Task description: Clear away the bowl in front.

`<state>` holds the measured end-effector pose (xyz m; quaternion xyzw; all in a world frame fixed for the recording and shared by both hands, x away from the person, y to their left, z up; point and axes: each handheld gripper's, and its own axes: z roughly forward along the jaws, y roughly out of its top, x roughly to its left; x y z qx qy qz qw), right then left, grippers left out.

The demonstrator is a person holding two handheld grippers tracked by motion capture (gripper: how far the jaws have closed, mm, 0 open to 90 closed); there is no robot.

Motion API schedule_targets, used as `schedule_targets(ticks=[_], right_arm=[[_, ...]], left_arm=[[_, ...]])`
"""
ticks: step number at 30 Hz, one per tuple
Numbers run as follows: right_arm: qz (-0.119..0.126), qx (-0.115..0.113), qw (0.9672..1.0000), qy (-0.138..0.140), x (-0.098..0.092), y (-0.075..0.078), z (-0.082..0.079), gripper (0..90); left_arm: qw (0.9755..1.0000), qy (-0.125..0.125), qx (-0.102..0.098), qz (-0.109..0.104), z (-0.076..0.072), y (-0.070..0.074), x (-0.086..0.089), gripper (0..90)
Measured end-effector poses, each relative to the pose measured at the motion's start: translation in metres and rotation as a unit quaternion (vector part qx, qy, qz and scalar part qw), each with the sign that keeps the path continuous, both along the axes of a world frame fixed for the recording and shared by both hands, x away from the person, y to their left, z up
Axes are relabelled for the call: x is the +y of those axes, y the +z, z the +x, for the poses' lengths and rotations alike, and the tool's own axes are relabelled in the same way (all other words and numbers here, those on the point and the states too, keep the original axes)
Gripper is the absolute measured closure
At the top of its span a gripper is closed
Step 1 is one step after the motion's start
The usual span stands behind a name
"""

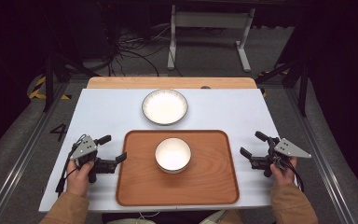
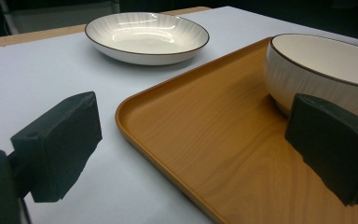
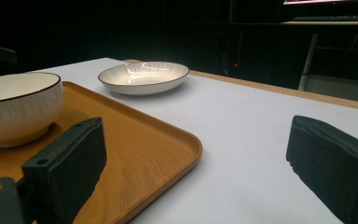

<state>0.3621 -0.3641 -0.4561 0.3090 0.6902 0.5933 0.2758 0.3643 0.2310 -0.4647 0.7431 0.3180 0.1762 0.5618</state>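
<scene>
bowl (image 1: pixel 173 154): glazed, stiff, breakable, slippery; grip the rim.
tray (image 1: pixel 135 186): under it.
left gripper (image 1: pixel 112 152): spread, empty.
right gripper (image 1: pixel 253 145): spread, empty.

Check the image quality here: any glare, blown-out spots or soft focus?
High view: bowl and plate interiors are blown out white, surroundings very dark. Left gripper view: glare streaks on the plate, near fingers soft. Right gripper view: black background, near fingers blurred.

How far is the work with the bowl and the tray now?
Done: the bowl stands on the tray. In hand: nothing; the left gripper and right gripper are open, one at each side of the tray. Left: any grasp; the plate lies beyond, untouched.
</scene>
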Motion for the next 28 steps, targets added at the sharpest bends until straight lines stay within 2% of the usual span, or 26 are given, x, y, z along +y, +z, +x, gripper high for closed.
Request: schedule_targets(ticks=[4, 8, 14, 18, 21, 28], right_arm=[[0.0, 0.0, 1.0, 0.002, 0.0, 0.0, 0.0, 5.8], [-0.001, -0.001, 1.0, 0.003, 0.0001, 0.0, -0.0001, 5.8], [-0.002, -0.002, 1.0, 0.004, 0.0004, -0.0001, -0.0003, 5.8], [-0.003, -0.002, 1.0, 0.004, 0.0005, -0.0001, -0.0003, 5.8], [-0.004, -0.003, 1.0, 0.004, 0.0006, -0.0001, -0.0004, 5.8], [-0.003, -0.003, 1.0, 0.005, 0.0005, -0.0001, -0.0004, 5.8]], left_arm=[[1.0, 0.003, -0.002, 0.007, -0.001, -0.0022, 0.001, 4.5], [1.0, 0.0, -0.005, 0.002, -0.0019, -0.0027, 0.0018, 4.1], [1.0, -0.002, -0.004, 0.008, -0.0022, -0.0033, 0.0005, 3.6], [0.9998, -0.002, -0.008, 0.018, -0.0019, -0.0031, -0.0009, 3.7], [0.9999, -0.001, -0.002, 0.014, -0.0019, -0.0031, -0.0002, 3.7], [0.9999, -0.002, -0.006, 0.016, -0.0019, -0.0033, -0.001, 3.7]])
